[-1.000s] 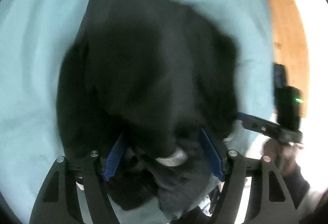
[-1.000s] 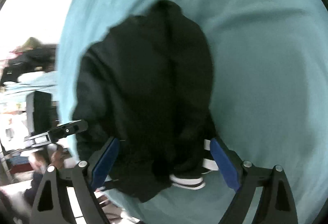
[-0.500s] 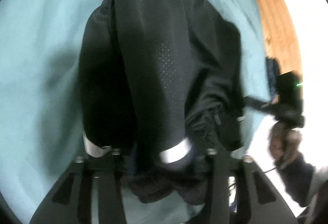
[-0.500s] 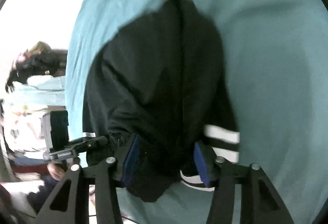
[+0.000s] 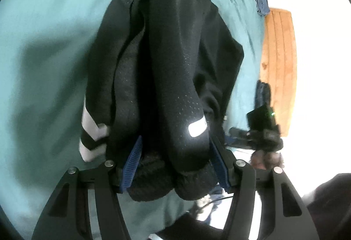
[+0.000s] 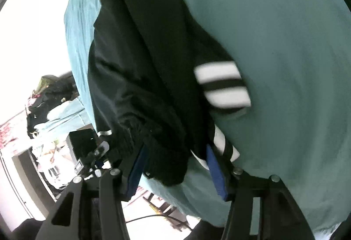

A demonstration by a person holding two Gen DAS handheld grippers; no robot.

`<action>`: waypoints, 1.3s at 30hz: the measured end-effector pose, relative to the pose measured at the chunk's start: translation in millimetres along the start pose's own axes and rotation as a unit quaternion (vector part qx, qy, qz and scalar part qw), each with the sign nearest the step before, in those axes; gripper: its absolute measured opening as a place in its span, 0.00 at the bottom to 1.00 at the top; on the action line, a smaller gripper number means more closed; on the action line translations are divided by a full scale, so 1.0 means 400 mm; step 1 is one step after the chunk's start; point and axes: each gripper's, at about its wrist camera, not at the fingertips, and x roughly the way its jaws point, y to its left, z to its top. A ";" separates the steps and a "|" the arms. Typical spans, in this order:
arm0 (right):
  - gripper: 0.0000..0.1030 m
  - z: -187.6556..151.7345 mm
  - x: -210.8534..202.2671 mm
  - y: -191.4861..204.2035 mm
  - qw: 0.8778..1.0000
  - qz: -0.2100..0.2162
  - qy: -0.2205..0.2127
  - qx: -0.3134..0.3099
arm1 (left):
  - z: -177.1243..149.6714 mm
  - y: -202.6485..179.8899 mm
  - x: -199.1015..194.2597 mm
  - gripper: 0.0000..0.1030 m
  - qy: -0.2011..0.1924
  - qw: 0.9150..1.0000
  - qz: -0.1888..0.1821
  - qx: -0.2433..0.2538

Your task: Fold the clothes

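- The left gripper (image 5: 175, 165) points forward over the teal sheet (image 5: 48, 20), its black frame arms splayed low in the left wrist view, and its two blue ribbed pads (image 5: 131, 165) stand a moderate way apart with a bunched end of the black garment (image 5: 166, 60) filling the gap between them.
- Whether those pads actually press the cloth or merely flank it I cannot tell (the folds hide both inner faces).
- The right gripper (image 6: 177, 165) is tilted, so the sheet (image 6: 285, 31) runs diagonally across its view; its blue pads (image 6: 216, 172) also sit apart on either side of a hanging black fold, and here too the grip itself is not readable.
- The black garment (image 6: 140, 60) lies in a long, rolled heap on the teal sheet, running away from both grippers and narrowing to a rounded far end.
- Its fabric is matte black, partly a fine perforated mesh with tiny pale dots, and it falls in deep soft tubes and creases.
- White stripes (image 6: 221, 86) band one cuff-like edge (blurred in the right view), and a small bright reflective patch (image 5: 197, 128) sits on the fold nearest the left gripper.
- The sheet is smooth teal cloth with a few shallow wrinkles.
- A strip of orange-brown wooden board (image 5: 278, 64) shows beyond the sheet's right edge.
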 end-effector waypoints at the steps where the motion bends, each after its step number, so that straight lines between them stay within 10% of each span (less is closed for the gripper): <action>1: 0.50 -0.008 -0.005 0.001 1.000 0.013 0.002 0.003 | 0.001 -0.003 0.011 0.59 -0.001 1.000 -0.008 -0.011; 6: 0.63 -0.054 -0.031 -0.003 0.998 0.059 0.001 0.025 | -0.011 -0.022 -0.007 0.59 -0.025 0.997 -0.057 -0.041; 17: 0.77 -0.045 0.040 -0.067 0.996 0.063 -0.015 0.064 | 0.006 -0.059 0.121 0.66 -0.022 0.998 -0.042 -0.053; 19: 0.61 -0.040 0.068 -0.054 0.996 0.064 -0.022 0.057 | 0.012 -0.039 0.150 0.61 -0.013 0.998 -0.034 -0.050; 20: 0.27 -0.041 0.076 -0.045 0.994 0.091 -0.037 0.049 | 0.013 -0.033 0.165 0.54 -0.010 0.998 -0.028 -0.048; 21: 0.15 -0.043 0.075 -0.039 0.994 0.088 -0.048 0.045 | 0.010 -0.027 0.173 0.30 -0.006 0.998 -0.025 -0.051; 27: 0.13 -0.092 -0.002 0.030 0.987 0.124 -0.103 -0.028 | -0.045 -0.028 0.122 0.17 0.010 0.997 -0.078 -0.003; 35: 0.29 -0.081 0.038 -0.031 0.999 -0.008 -0.033 -0.023 | -0.083 0.056 0.163 0.22 0.098 0.994 -0.042 -0.014; 39: 0.51 -0.046 -0.086 0.057 0.990 -0.069 -0.103 -0.064 | -0.060 0.001 0.059 0.53 0.073 0.996 0.039 0.037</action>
